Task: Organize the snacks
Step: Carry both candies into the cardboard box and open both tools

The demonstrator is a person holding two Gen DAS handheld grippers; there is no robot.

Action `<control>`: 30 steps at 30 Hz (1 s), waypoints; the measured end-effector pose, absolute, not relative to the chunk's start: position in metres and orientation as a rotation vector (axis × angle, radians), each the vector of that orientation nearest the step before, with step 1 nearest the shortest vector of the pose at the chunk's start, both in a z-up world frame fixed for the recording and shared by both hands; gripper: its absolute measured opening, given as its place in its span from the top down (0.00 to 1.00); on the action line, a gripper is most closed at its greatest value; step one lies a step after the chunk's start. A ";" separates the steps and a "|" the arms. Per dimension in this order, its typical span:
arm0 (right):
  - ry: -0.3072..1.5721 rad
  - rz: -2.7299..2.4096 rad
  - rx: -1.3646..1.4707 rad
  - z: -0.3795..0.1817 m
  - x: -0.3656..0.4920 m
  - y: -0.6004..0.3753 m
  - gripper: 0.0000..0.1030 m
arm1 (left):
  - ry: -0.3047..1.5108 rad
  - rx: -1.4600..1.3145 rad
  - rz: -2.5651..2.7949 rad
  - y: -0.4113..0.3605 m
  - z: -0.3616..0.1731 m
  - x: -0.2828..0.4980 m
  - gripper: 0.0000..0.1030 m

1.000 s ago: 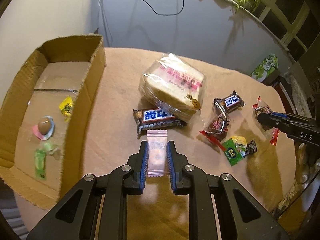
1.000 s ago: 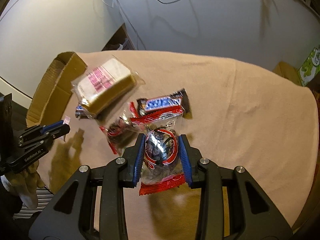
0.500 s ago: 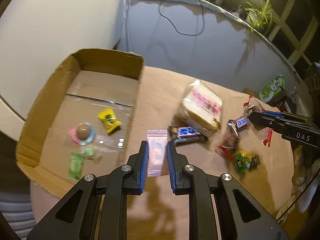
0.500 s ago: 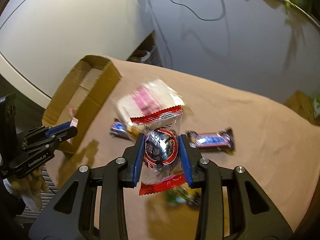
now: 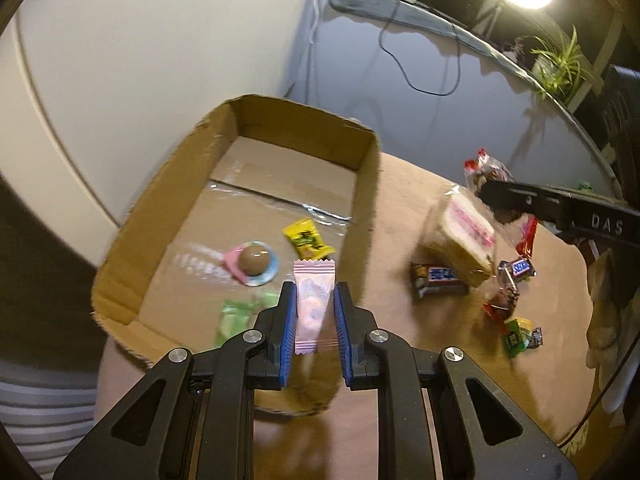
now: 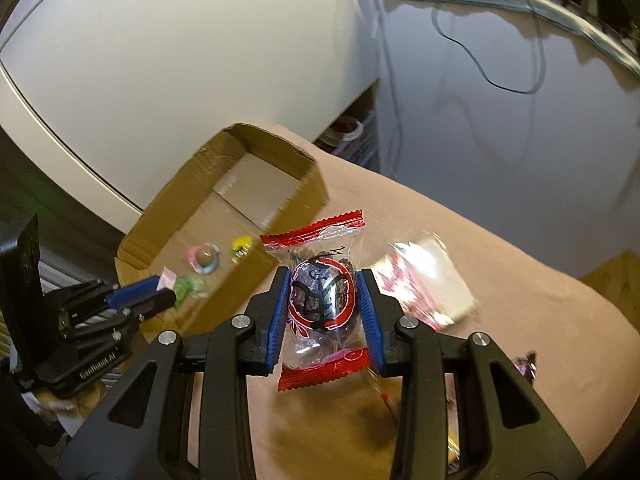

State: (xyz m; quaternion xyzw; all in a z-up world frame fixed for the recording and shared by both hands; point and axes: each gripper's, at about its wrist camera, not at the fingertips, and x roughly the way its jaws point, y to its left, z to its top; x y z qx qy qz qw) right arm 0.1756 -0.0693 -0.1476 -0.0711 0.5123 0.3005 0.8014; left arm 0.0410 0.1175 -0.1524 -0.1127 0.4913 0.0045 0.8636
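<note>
My left gripper (image 5: 314,298) is shut on a pale pink candy sachet (image 5: 313,308) and holds it above the near right corner of the open cardboard box (image 5: 364,216). In the box lie a yellow candy (image 5: 307,238), a brown ball sweet on a pink and blue wrapper (image 5: 253,262) and green sachets (image 5: 236,316). My right gripper (image 6: 323,290) is shut on a red-edged clear snack packet (image 6: 322,300), in the air right of the box (image 6: 160,216). It also shows in the left wrist view (image 5: 490,188).
On the tan tablecloth (image 5: 400,360) right of the box lie a wrapped sandwich cake (image 5: 464,232), two Snickers bars (image 5: 438,278), a dark red packet (image 5: 502,300) and green sweets (image 5: 518,334). The wall (image 5: 160,60), a cable (image 5: 416,76) and a plant (image 5: 560,60) are behind.
Both grippers have swung left toward the box with their snacks held. The pink sachet is now over the box's near right corner; the red packet is closer to the box.
</note>
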 end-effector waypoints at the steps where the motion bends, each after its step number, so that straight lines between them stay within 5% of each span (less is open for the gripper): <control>1: 1.097 0.656 -0.159 -0.148 0.177 -0.061 0.66 | 1.029 -0.240 0.017 0.121 -0.153 0.040 0.84; 30: 1.162 0.783 -0.273 -0.189 0.204 0.073 0.66 | 1.039 -0.270 0.046 0.150 -0.166 0.043 0.83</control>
